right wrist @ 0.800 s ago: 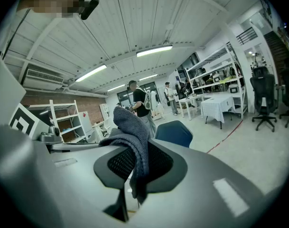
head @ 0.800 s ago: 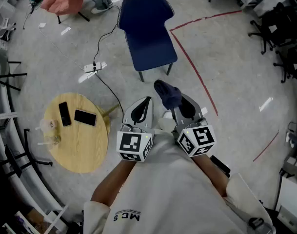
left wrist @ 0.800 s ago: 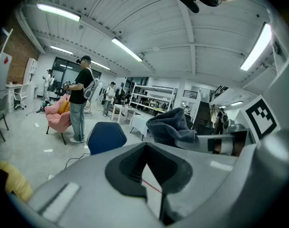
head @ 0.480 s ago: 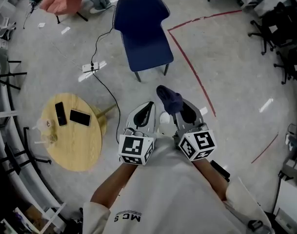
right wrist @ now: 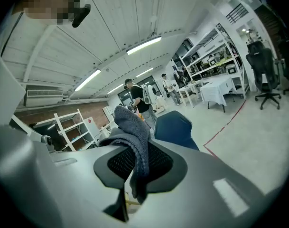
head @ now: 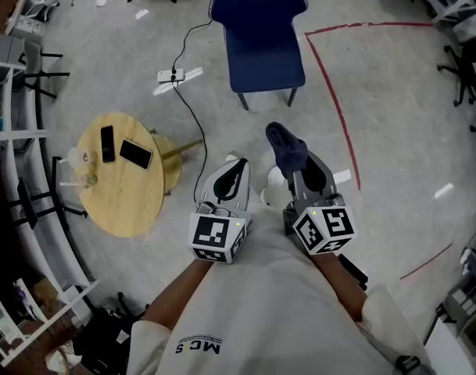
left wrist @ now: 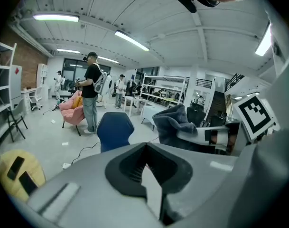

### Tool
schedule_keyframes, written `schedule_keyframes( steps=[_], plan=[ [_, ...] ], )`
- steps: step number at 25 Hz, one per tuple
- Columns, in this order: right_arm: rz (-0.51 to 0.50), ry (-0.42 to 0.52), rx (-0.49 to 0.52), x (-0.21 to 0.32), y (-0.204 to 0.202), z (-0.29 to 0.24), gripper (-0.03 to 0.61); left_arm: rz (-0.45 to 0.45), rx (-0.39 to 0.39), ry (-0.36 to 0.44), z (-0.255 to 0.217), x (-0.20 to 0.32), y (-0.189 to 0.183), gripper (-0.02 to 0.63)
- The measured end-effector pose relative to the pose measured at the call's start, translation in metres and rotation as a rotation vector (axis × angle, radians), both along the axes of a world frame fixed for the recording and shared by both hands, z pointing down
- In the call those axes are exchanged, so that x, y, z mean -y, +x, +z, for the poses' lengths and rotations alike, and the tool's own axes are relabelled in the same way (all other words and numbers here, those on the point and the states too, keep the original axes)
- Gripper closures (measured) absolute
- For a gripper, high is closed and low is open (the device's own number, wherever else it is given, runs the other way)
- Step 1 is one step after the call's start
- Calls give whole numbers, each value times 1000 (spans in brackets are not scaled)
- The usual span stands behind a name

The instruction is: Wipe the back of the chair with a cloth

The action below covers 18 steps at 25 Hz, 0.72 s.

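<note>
The dark blue chair (head: 257,30) stands on the grey floor ahead of me, its back at the far end. It also shows as the chair (left wrist: 114,129) and the chair (right wrist: 175,127) in the two gripper views. My right gripper (head: 300,162) is shut on a dark blue-grey cloth (head: 287,147), which bunches above its jaws, well short of the chair. The cloth (right wrist: 135,137) hangs between the right gripper (right wrist: 135,163) jaws. My left gripper (head: 230,174) is shut with nothing in it, beside the right one. From the left gripper (left wrist: 145,148) I see the cloth (left wrist: 175,122) to the right.
A round wooden table (head: 112,201) with two phones (head: 135,154) stands to the left. A power strip (head: 175,75) and its black cable lie between table and chair. A red tape line (head: 331,100) runs right of the chair. A person (left wrist: 90,94) stands by a pink armchair (left wrist: 70,113) behind it.
The head view has shifted: the chair now sits higher and further right, cut by the top edge. Both grippers keep their pose near my body, cloth still held.
</note>
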State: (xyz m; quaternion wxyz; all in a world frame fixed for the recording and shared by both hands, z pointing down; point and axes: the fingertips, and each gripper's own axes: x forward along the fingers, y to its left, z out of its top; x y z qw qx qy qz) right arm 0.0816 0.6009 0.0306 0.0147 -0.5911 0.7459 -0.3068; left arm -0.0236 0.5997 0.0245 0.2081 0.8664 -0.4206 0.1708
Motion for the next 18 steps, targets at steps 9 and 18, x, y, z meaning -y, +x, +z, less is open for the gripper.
schedule_keyframes(
  steps=[9, 18],
  plan=[
    [25, -73, -13, 48, 0, 25, 512, -60, -15, -55, 21, 49, -17, 614],
    [-13, -59, -131, 186, -15, 22, 512, 31, -63, -42, 32, 192, -25, 614]
  ],
)
